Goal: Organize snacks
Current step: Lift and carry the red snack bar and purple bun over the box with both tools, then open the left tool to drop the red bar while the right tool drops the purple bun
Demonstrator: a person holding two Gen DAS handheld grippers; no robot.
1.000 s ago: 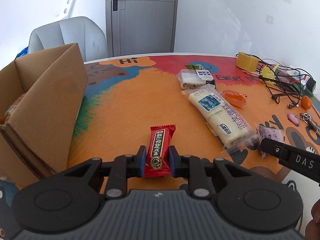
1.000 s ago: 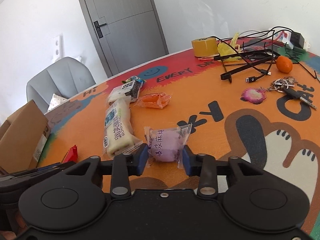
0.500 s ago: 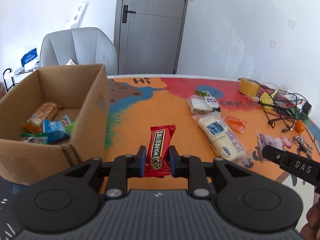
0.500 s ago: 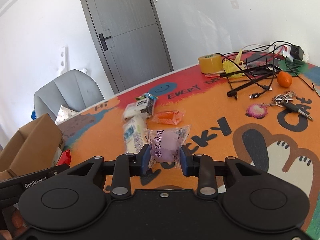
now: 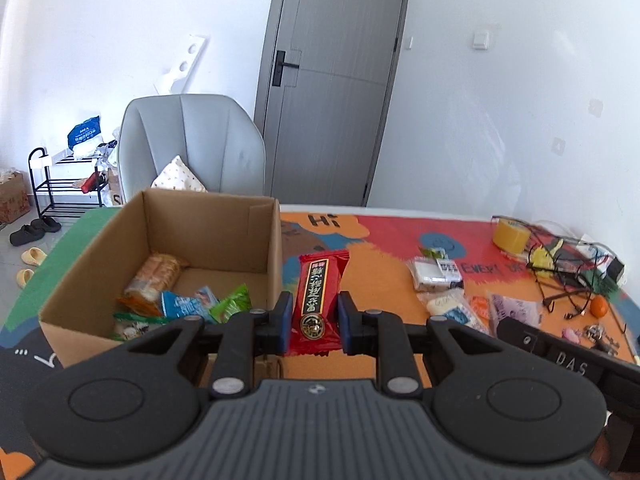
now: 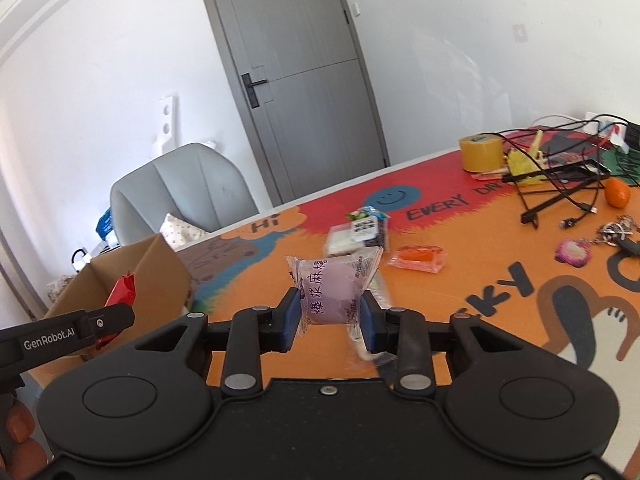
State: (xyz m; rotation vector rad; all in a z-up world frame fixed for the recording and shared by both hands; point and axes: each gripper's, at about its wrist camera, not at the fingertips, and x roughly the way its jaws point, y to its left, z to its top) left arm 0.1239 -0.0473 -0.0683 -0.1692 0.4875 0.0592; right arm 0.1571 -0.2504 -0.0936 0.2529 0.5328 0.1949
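Wrappers look light, crinkly and slick, best pinched across the middle. Left gripper (image 5: 312, 322) clamps a flat red bar (image 5: 318, 300) beside the cardboard box (image 5: 276, 248). Right gripper (image 6: 330, 316) squeezes a soft, puffy purple pack (image 6: 332, 288) above the mat (image 6: 460, 292). Beyond lie loose snacks (image 6: 356, 232).

1 box (image 5: 168, 240), 1 chair (image 5: 192, 144), 1 tape roll (image 6: 480, 153), 1 orange (image 6: 617, 193).
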